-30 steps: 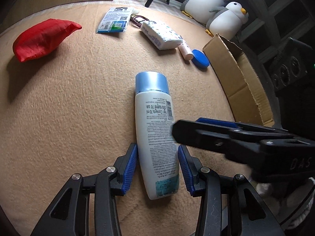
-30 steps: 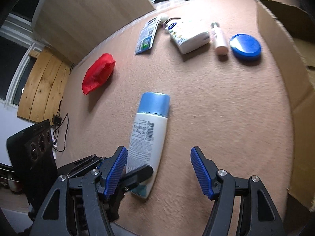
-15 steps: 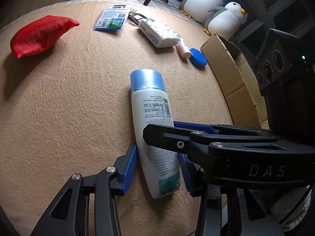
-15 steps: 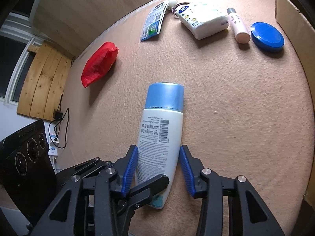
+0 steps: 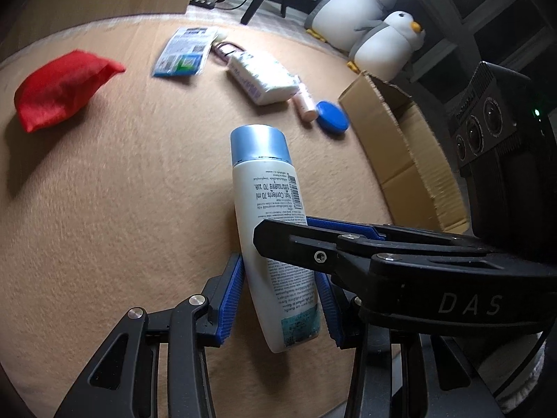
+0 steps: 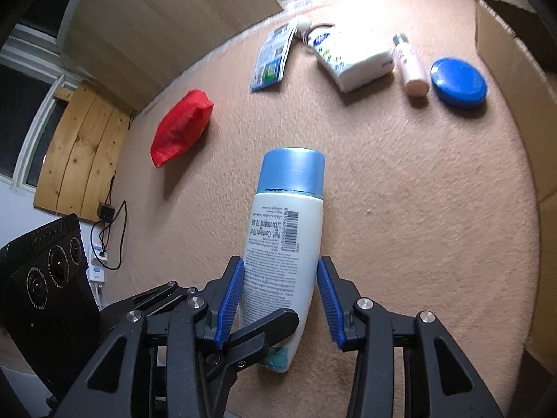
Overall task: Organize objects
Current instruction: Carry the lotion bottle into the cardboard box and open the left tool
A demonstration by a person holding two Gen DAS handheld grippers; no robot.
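Bottle (image 5: 271, 244) clamped by left hand-held gripper (image 5: 280, 299) and right hand-held gripper (image 6: 280, 299), both angled down.

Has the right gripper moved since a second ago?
Yes. The right gripper slid left across the blanket, from beside the bottle to straddling it, and both pads now press its sides.

White bottle (image 5: 271, 244) with blue cap (image 5: 259, 142), red pouch (image 5: 59, 88), blue disc (image 5: 332, 122), beige carpet (image 5: 104, 209)
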